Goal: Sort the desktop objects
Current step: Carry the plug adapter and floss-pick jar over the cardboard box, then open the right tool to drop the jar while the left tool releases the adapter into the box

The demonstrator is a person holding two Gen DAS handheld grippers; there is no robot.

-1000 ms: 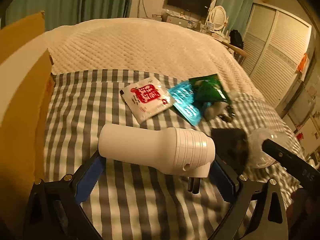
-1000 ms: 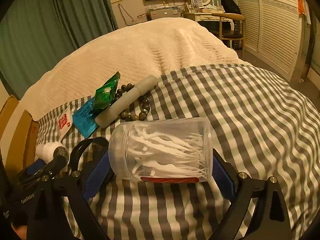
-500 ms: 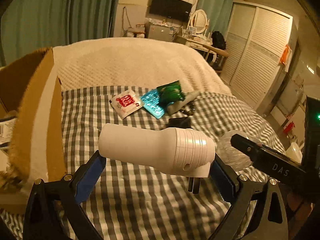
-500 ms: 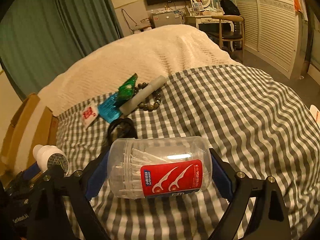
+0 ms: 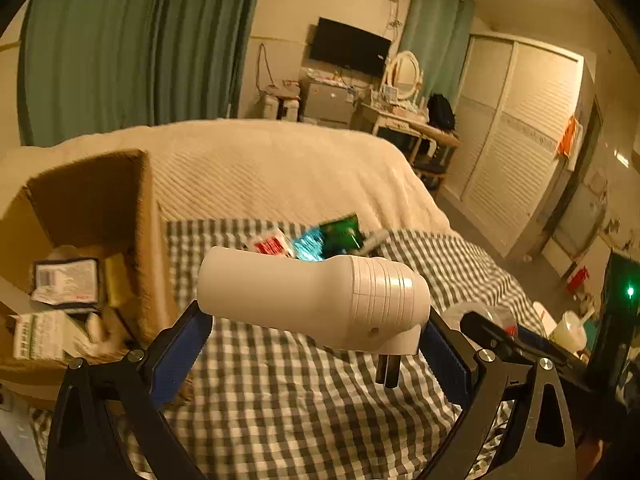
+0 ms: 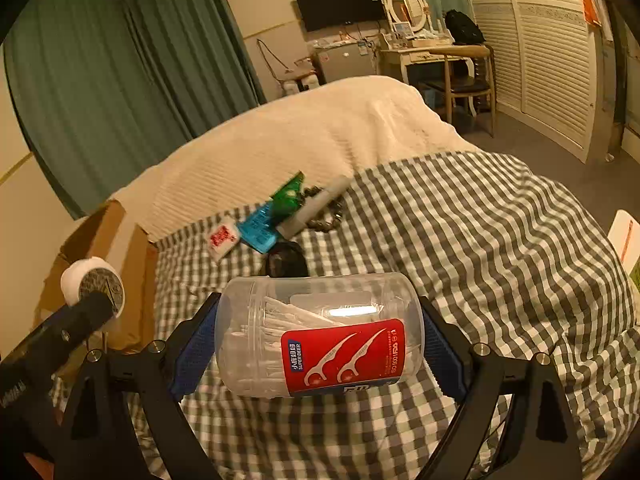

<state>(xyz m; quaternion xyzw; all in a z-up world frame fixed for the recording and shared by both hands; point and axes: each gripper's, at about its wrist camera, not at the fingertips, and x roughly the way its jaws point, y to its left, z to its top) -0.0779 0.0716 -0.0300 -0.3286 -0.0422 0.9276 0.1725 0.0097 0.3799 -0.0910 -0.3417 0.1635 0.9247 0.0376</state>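
My left gripper (image 5: 316,340) is shut on a white plug-in torch (image 5: 312,296), held crosswise above the checked bedspread (image 5: 280,400), its prongs pointing down. My right gripper (image 6: 320,344) is shut on a clear jar of white floss picks (image 6: 320,336) with a red label, also lifted off the bed. Farther back on the bed lie a red-and-white sachet (image 6: 222,238), a blue packet (image 6: 258,230), a green packet (image 6: 288,198), a grey tube (image 6: 316,210), a bead bracelet (image 6: 328,222) and a small black thing (image 6: 286,262). The left gripper with the torch shows at the left of the right wrist view (image 6: 92,284).
An open cardboard box (image 5: 140,216) stands to the left of the bed, holding packets and papers (image 5: 64,280). A cream blanket (image 5: 280,168) covers the far half of the bed. Beyond are green curtains, a dressing table and a chair (image 6: 460,76). Floor lies to the right.
Both grippers have risen with their loads and drawn back from the packets. The left wrist view now looks over the box's open top, which was only a side wall before.
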